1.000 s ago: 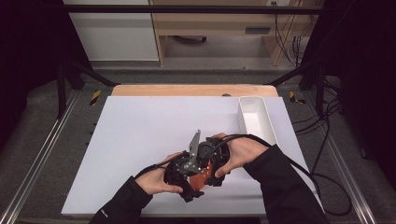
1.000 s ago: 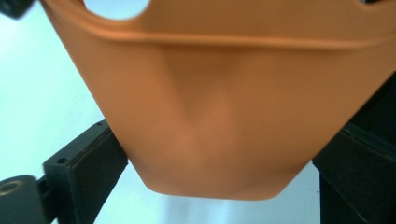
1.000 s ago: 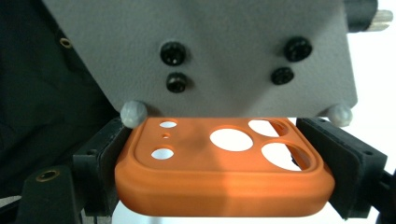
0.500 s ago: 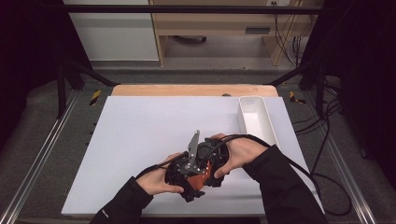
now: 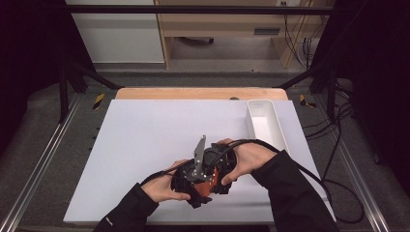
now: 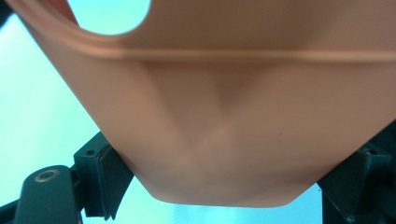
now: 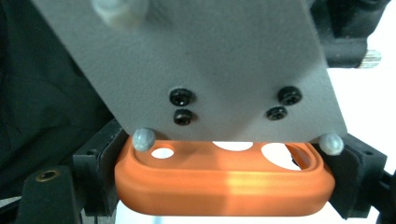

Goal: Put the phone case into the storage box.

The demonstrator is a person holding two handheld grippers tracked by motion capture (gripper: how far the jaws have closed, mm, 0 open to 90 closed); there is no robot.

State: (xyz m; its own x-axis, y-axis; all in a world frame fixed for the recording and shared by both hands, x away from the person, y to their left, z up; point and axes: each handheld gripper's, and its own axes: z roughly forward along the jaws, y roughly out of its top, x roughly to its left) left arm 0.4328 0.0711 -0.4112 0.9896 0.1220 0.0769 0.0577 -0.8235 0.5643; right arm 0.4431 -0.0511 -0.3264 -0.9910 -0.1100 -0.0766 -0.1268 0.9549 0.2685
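Note:
Both hands meet over the front middle of the white table (image 5: 145, 130), each holding a black gripper, and the two grippers face each other closely. Between them is a flat orange piece (image 5: 207, 187) with rounded edges and round holes (image 7: 224, 184). My right gripper (image 7: 229, 179) is shut on it, with a pad against each side. In the left gripper view the orange piece (image 6: 224, 116) is close and blurred. My left gripper (image 6: 229, 182) has just been closing, and its pads (image 6: 105, 179) now press on the piece's narrow end. The left gripper's grey plate (image 7: 201, 65) stands just above the piece.
A long white tray (image 5: 265, 121) lies at the table's right back. Cables (image 5: 333, 188) trail off to the right over the table edge. Metal rails run along both sides, and a wooden cabinet stands beyond the far edge.

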